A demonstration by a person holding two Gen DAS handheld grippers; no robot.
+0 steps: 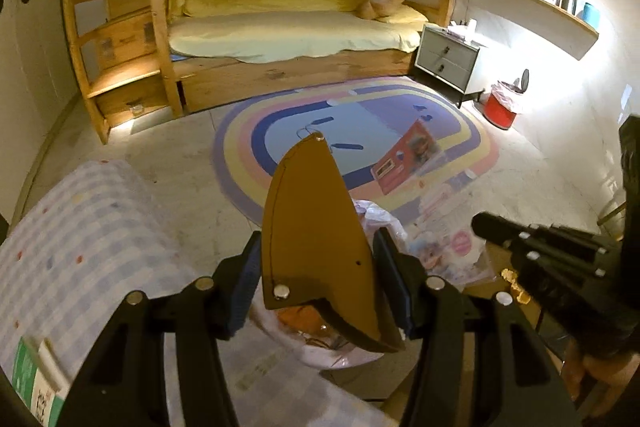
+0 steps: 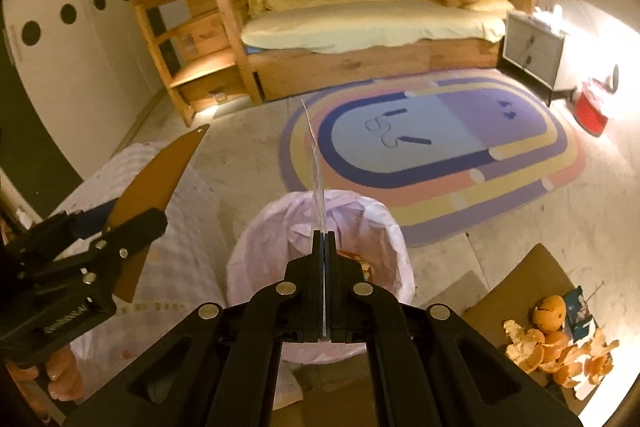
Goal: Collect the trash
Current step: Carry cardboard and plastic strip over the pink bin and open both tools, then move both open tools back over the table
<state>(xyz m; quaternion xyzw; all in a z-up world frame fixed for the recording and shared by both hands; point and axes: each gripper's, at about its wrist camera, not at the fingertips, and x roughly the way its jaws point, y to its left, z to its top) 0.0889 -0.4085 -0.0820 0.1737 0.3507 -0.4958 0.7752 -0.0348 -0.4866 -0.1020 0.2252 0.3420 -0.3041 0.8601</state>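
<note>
A thin clear plastic sheet (image 2: 316,163) stands edge-on in the right hand-held gripper (image 2: 324,239), whose fingers are pressed together on its lower end; the sheet rises toward 12 o'clock from the fingertips, directly over a bin lined with a pale pink bag (image 2: 264,251). Orange peel (image 2: 360,263) shows inside the bin just at 3 o'clock of the fingertips. The left hand-held gripper (image 1: 316,267) pinches a brown wedge-shaped card piece (image 1: 312,219) between its blue pads (image 1: 246,271), the point of the wedge aimed at 12 o'clock; the same lined bin lies beneath it, with orange scraps visible under the card. In the right wrist view this gripper and its brown piece sit at 9 o'clock of the bin. At 4 o'clock, on a brown cardboard sheet (image 2: 528,275) on the floor, lies a heap of orange peels (image 2: 556,347) beside a dark torn wrapper (image 2: 578,311). Beyond, a pastel oval rug (image 2: 432,147) and a second, red bin (image 2: 590,109) at 2 o'clock
</note>
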